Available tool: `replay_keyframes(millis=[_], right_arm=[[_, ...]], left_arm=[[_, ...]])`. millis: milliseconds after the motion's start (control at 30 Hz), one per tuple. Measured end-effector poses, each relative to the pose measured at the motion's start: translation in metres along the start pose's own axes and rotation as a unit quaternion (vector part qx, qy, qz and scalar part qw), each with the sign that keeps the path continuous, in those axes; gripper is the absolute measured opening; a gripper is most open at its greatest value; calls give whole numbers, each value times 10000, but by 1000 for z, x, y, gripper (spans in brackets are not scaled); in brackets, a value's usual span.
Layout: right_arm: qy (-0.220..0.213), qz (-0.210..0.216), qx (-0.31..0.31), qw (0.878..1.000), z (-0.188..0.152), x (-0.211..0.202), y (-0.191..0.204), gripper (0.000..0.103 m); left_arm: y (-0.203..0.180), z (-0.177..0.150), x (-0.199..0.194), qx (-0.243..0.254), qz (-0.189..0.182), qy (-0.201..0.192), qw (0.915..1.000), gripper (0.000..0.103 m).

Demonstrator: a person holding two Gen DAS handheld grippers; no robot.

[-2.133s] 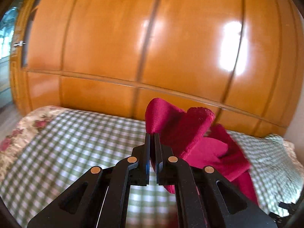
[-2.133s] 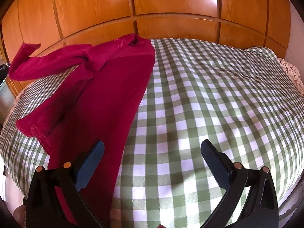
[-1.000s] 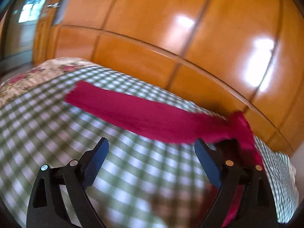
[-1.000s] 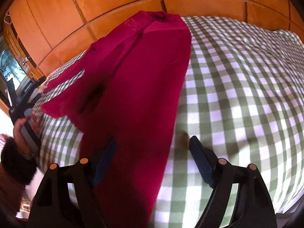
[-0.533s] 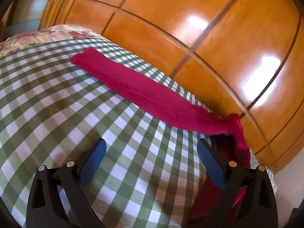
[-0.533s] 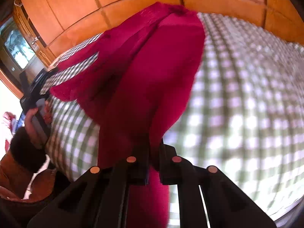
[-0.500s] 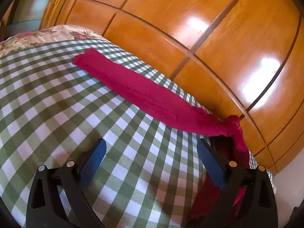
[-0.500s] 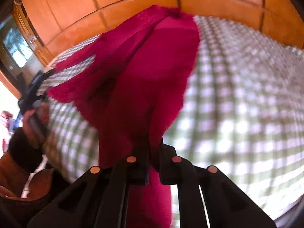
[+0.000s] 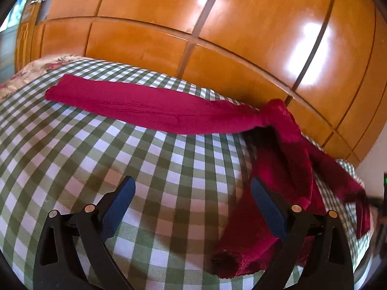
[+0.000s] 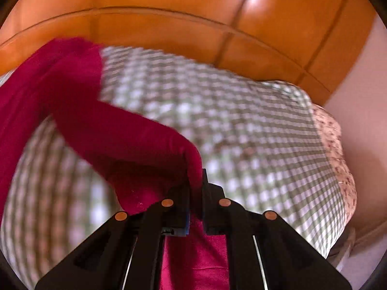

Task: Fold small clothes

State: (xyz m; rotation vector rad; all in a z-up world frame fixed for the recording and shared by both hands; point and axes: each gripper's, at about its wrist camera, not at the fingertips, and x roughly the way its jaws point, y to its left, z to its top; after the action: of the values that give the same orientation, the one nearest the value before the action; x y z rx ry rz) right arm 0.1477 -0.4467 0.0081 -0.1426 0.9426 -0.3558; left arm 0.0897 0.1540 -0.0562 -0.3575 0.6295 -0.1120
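My right tool (image 10: 194,193) has clamped the red garment (image 10: 125,140) and lifted its edge toward two o'clock; my left tool (image 9: 191,205) let go.

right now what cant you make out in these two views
- Left wrist view: the red garment runs behind the right finger of the left tongs, so its near end is partly hidden.
- Right wrist view: the checked bedcover is motion-blurred; any creases are unreadable.
- Right wrist view: the right tongs, shut on the garment, hide the pinched edge.
- What kind of garment it is: unclear in both.
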Motion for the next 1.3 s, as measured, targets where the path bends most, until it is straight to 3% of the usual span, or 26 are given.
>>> replay_keyframes(millis=[167, 300, 433, 533, 600, 767, 833, 967, 1000, 1033, 1100, 1200, 1300], right_arm=[[-173, -613, 67, 9979, 41, 29, -18, 6], [-240, -1390, -85, 9900, 65, 54, -25, 6], [68, -1881, 488, 9809, 76, 88, -51, 6], [480, -1832, 786, 9788, 68, 115, -59, 7], [721, -1620, 854, 9804, 57, 132, -56, 17], [347, -1468, 1141, 9819, 31, 117, -43, 70], [108, -1271, 1270, 9837, 23, 97, -37, 76], [-296, -239, 1462, 9885, 2, 45, -4, 80], [-325, 348, 1533, 9870, -7, 31, 9, 79], [-290, 841, 1586, 9833, -15, 22, 21, 71], [-26, 2031, 1644, 9652, -32, 8, 50, 53], [242, 3125, 1611, 9358, -55, -12, 90, 51], [255, 3867, 1428, 9107, -70, -38, 123, 51]], left_arm=[[6, -1, 7, -133, 27, 150, 9998, 95], [10, -3, 12, -202, -9, 261, 9995, 95], [9, -4, 18, -179, 10, 367, 9992, 95], [9, -3, 23, -158, -11, 437, 9989, 95], [9, -3, 25, -148, -29, 472, 9988, 96], [9, -2, 27, -146, -69, 490, 9987, 97], [9, -2, 27, -147, -71, 492, 9987, 97], [9, -2, 26, -146, -66, 489, 9987, 97], [9, -2, 26, -142, -68, 478, 9987, 97], [8, -2, 24, -130, -66, 451, 9989, 97], [7, -1, 21, -98, -86, 405, 9991, 97], [0, 0, 9, -9, -286, 305, 9991, 97], [-18, -1, -12, 368, -701, 111, 9968, 97]])
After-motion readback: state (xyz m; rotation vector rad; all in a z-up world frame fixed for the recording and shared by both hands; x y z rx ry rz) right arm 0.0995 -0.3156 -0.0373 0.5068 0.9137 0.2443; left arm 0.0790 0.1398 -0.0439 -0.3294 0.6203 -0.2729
